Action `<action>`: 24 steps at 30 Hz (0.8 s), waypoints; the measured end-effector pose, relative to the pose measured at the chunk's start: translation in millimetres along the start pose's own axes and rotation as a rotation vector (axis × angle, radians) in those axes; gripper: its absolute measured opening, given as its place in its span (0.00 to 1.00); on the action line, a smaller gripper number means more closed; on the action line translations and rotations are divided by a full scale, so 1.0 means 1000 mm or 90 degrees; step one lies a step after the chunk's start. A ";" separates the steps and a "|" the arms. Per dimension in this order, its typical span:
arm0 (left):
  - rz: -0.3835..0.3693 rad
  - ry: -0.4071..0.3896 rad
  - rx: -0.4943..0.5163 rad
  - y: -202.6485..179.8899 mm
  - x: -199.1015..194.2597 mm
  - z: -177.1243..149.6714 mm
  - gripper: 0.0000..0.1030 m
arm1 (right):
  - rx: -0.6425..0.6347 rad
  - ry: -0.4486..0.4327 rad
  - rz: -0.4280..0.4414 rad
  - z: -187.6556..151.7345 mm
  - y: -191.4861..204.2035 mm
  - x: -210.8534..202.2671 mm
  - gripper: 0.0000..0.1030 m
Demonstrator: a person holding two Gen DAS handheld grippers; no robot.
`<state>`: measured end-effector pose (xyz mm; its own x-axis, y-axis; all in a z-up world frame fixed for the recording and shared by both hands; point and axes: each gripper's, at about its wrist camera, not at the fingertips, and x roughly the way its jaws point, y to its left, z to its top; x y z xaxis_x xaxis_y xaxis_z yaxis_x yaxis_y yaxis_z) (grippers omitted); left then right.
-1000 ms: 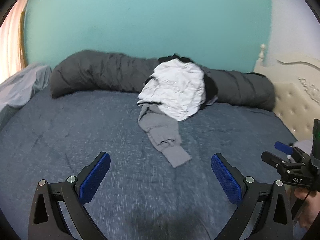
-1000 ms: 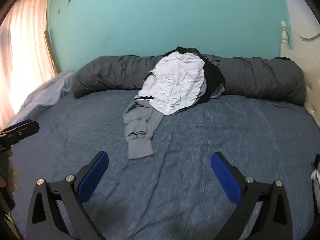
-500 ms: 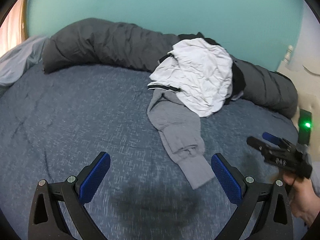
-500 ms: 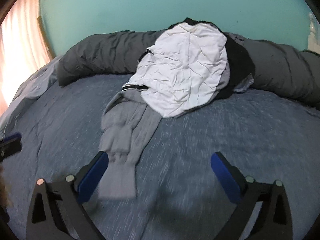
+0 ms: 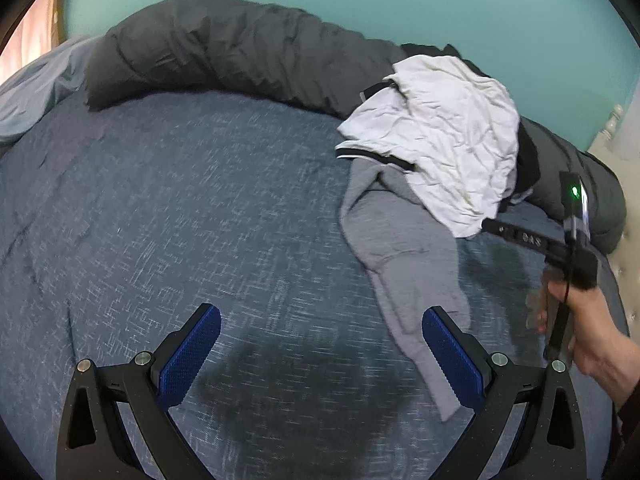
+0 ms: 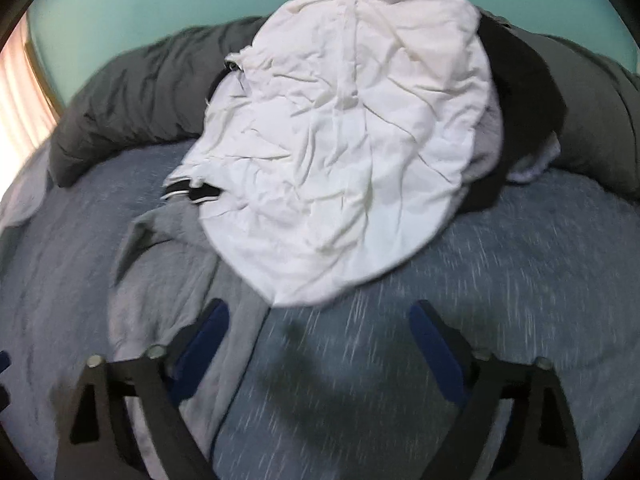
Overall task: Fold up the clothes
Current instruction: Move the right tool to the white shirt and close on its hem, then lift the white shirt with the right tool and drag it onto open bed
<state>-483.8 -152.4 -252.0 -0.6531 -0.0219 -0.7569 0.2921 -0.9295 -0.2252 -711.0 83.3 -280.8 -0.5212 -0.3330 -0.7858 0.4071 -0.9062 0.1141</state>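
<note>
While the clothes are all still in one heap against the rolled dark duvet [image 5: 248,52], what matters to me is how that heap lies from each of my tongs. My right gripper [image 6: 320,344] is the nearer one: the lower edge of the white shirt [image 6: 348,132] sits just ahead of its fingertips and a little to their left, with nothing between the blue pads [image 6: 202,346] but bare blue bedspread [image 6: 520,264]. Its jaws are closing from wide and are not yet on any cloth. The grey sweatshirt [image 5: 400,240] runs its long axis from under the shirt back toward me, its cuff beside the right pad of my left gripper [image 5: 322,344], which stands wide and empty. I judge the right hand should take the shirt first.
</note>
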 end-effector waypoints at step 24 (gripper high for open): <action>-0.017 0.026 -0.020 0.026 -0.028 -0.079 1.00 | -0.073 -0.042 0.079 -0.002 0.015 -0.028 0.10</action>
<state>-402.9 -146.8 -285.4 -0.6326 0.0190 -0.7742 0.2971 -0.9173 -0.2652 -689.0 79.1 -258.3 -0.5075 -0.4605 -0.7282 0.5527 -0.8224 0.1349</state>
